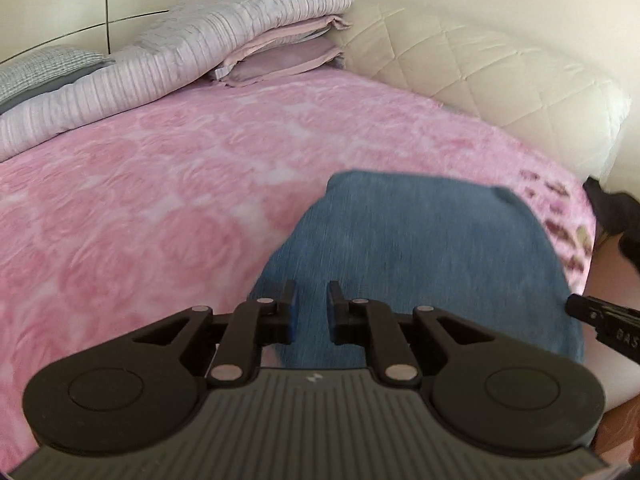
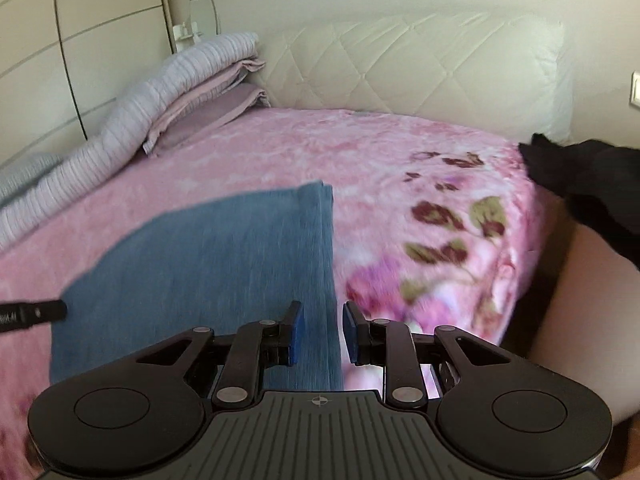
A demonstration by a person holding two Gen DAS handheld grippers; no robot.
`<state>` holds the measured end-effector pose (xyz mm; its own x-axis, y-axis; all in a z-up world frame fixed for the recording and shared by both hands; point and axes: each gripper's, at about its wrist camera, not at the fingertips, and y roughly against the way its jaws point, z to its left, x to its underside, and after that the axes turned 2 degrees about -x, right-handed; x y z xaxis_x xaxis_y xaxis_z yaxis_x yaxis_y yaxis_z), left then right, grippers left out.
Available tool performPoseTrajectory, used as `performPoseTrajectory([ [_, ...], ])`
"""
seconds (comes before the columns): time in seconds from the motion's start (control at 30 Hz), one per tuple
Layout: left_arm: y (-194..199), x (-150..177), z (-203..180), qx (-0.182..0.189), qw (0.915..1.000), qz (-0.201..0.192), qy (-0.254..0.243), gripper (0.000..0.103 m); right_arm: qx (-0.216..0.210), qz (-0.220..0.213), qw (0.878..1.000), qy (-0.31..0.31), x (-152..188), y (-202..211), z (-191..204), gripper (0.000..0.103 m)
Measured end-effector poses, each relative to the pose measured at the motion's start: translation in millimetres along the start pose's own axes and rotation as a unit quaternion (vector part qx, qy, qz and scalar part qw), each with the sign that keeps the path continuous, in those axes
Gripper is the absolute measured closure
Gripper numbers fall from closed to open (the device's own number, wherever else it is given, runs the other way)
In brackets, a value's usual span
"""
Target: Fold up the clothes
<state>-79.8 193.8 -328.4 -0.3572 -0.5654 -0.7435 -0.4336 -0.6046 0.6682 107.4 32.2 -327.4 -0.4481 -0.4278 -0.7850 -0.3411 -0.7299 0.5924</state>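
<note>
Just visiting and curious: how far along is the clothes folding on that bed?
The blue garment already lies folded flat on the pink blanket. Nothing is in hand: left gripper and right gripper hang open over it. A dark garment at the bed's edge looks unfolded.

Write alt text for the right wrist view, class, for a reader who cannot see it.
An open black two-finger right gripper hovers over the right edge of a folded blue denim garment lying flat on a pink floral plush blanket. Behind are a cream quilted headboard, stacked folded lilac bedding, and a black cloth at the bed's right edge.
</note>
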Motion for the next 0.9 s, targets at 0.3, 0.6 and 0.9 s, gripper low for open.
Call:
performPoseTrajectory([
  [0.3,9.1,6.0,-3.4,-0.006,0.9999,0.009,0.003,0.092,0.018,0.035,0.999,0.016,6.3,-1.7,0.0,0.078],
  [0.6,14.4,24.3,-10.8,-0.017,0.9989,0.041,-0.013,0.092,-0.009,0.057,0.998,-0.001,26.2,19.1,-2.1,0.078],
  [0.9,70.4,31.7,-22.3,-0.018,0.9989,0.035,-0.028,0.077,-0.012,0.082,0.996,-0.020,38.3,62.0,-3.8,0.067],
])
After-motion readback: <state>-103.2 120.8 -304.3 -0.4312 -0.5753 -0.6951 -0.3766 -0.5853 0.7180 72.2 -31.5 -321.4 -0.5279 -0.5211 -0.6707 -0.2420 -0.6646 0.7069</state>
